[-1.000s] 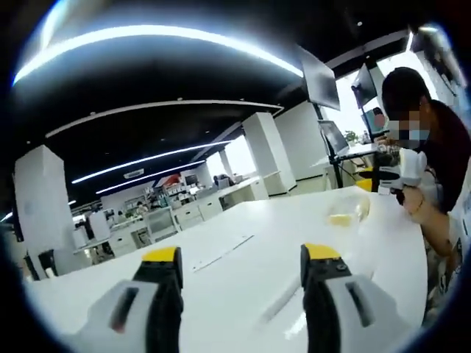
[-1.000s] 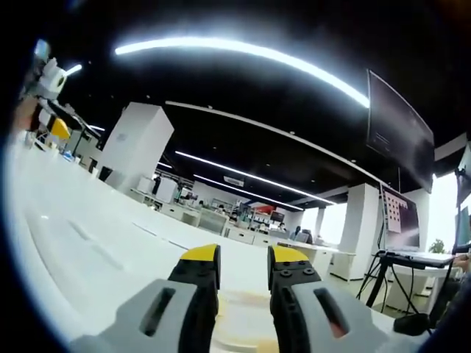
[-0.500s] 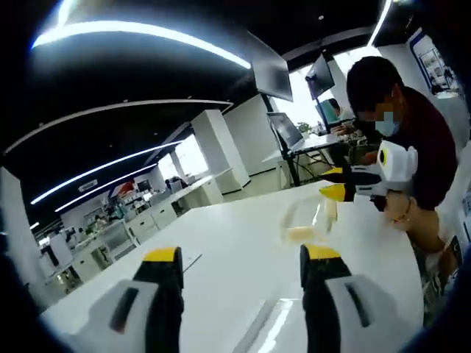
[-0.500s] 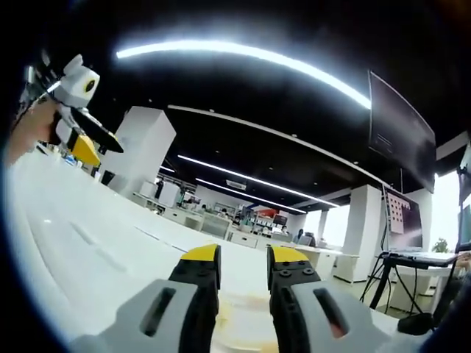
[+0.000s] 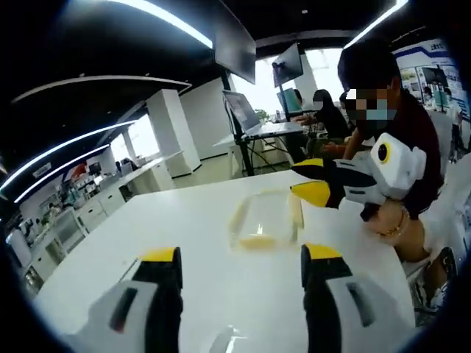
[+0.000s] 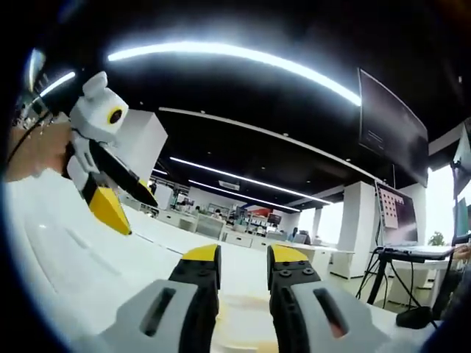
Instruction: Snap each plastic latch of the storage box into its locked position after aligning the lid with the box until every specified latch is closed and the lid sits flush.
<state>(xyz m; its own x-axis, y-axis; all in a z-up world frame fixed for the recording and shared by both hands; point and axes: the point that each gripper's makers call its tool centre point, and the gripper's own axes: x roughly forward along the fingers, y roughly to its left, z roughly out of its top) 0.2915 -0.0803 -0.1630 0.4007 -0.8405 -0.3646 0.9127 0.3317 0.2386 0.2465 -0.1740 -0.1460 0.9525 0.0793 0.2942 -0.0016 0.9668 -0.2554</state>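
A clear plastic storage box [image 5: 266,220] with pale yellow latches lies on the white table [image 5: 147,243], ahead of my left gripper [image 5: 241,257], which is wide open and empty, short of the box. My right gripper [image 5: 310,179] comes in from the right, held by a person's hand, its yellow tips slightly apart at the box's right edge. In the right gripper view my right gripper [image 6: 243,257] has its jaws a narrow gap apart with nothing between the tips. The box [image 6: 243,327] shows low behind them. The left gripper [image 6: 103,169] hangs at the left above the table.
A person [image 5: 401,125] stands behind the table's right end. More people sit at desks with monitors [image 5: 239,110] further back. The white table [image 6: 73,257] stretches wide to the left of the box. Rows of office desks [image 6: 221,235] fill the background.
The left gripper view has swung toward the box and right gripper, which now sit near its centre. In the right gripper view the left gripper has come closer and larger; its own jaws hold the same gap.
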